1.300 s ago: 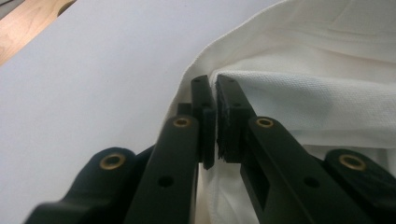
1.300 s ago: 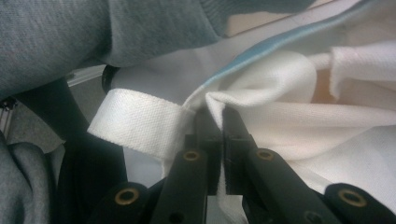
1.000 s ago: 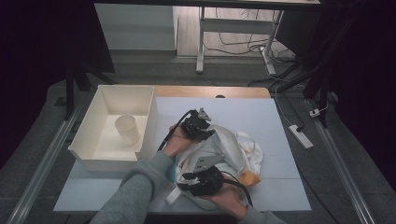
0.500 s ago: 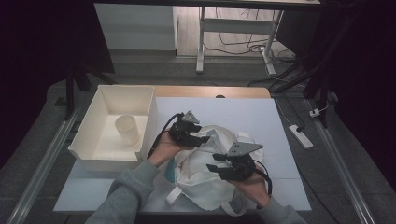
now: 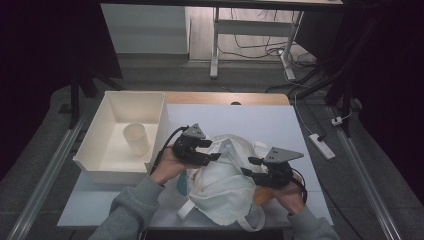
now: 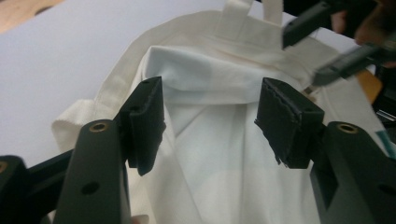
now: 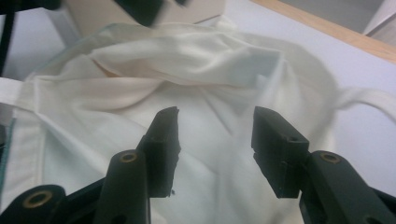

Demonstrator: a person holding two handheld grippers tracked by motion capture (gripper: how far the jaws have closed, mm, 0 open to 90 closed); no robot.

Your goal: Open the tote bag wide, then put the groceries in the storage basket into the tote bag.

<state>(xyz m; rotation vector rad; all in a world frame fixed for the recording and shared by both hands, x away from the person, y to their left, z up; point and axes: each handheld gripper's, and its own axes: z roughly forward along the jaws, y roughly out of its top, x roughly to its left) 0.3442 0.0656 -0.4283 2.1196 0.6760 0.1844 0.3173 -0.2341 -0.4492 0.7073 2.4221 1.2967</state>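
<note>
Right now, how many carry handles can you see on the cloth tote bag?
2. One handle loops off the tote bag at the table's near edge; the other lies at the bag's far side. Part of each may be tucked under the cloth.

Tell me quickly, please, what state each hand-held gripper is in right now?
Left hand-held gripper: open, jaws just been opening, over the white tote bag, gripping nothing.
Right hand-held gripper: open, jaws just been opening, above the bag, holding nothing.
</note>
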